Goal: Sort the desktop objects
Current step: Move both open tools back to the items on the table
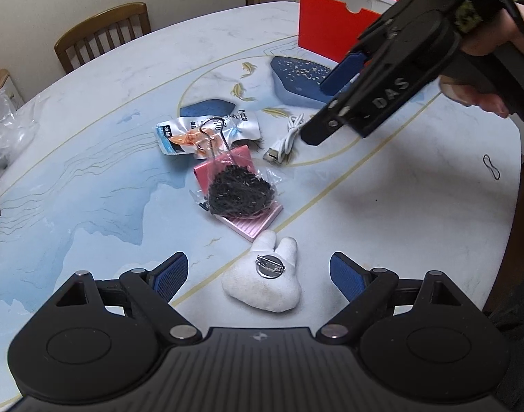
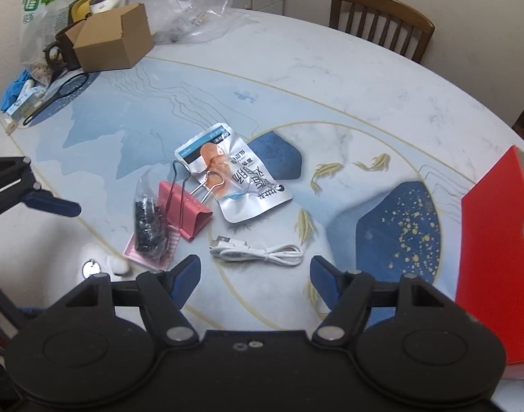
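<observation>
Lying in a loose cluster mid-table: white plush rabbit-shaped badge [image 1: 263,283] with a round metal pin back [image 1: 268,267], nearest the left gripper; just beyond it a pink ribbed flat card case [image 1: 250,221] with a clear bag of dark bits [image 1: 239,190] sitting on top; a large pink binder clip [image 2: 188,211] with wire handles standing against the far end of the case; a silver snack pouch with orange print [image 2: 234,182] lying flat behind the clip, the handles leaning over it. White coiled USB cable [image 2: 258,252] lying to the right of the clip, apart from it.

Left gripper [image 1: 258,276] hovering over the plush badge, blue-padded jaws spread wide, badge showing between them, no contact visible. Right gripper [image 2: 255,271] hovering over the cable, jaws spread, nothing pinched; in the left view its tip is hanging just above the cable, a hand [image 1: 481,92] holding its grip.

Everything sitting on a round table with a pale blue landscape-and-goldfish print [image 2: 330,79]. Red open-topped box [image 2: 495,250] standing at the right edge. Far left: brown cardboard box [image 2: 114,43], crumpled clear plastic bags [image 2: 186,3], black hand mirror [image 2: 61,91]. Wooden slat-back chair [image 2: 382,17] standing at the far side. Black rubber band [image 1: 491,166] lying alone near the right rim.
</observation>
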`<state>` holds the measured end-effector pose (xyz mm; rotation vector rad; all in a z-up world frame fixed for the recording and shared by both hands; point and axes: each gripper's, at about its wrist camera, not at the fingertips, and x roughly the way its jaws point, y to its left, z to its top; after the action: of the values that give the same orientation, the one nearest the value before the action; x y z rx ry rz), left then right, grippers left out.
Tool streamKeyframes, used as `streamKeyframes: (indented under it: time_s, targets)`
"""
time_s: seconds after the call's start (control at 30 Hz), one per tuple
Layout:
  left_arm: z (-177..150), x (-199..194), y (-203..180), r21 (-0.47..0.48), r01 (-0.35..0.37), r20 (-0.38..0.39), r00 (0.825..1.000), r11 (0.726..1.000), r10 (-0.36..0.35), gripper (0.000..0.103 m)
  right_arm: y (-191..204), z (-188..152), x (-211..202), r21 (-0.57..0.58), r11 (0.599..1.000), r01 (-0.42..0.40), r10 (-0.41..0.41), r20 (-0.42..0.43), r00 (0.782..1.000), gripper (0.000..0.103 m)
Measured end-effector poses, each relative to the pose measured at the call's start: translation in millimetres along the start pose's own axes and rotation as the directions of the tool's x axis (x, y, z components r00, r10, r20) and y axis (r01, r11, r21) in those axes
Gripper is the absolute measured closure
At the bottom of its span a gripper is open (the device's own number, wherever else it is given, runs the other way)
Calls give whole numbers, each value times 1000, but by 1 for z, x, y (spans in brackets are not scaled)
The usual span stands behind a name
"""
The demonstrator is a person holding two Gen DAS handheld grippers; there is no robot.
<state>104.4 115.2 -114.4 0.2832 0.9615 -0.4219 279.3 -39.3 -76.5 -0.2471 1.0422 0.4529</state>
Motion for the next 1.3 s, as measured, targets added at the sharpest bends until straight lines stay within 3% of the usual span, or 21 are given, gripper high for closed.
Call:
streamKeyframes:
  time_s: [0.37, 0.63, 0.9, 1.3]
  targets:
    - [-7, 13, -3, -2, -23, 0, 1000, 1000, 23, 13, -2, 7, 32, 46, 999, -3, 3, -8, 1000, 32]
    - [-14, 16, -3, -16, -36, 13, 999, 999, 37, 13, 3, 8, 47, 23, 999, 40, -40, -7, 999, 26]
    - [-18, 17, -1, -35, -36, 12, 999, 999, 37, 14, -7, 7, 53, 53, 998, 24, -25, 11, 1000, 22]
    - [-20, 16, -3, -55, -11, 11, 1000, 998, 11, 46, -6, 5, 52, 65, 998, 28, -30, 24, 999, 24]
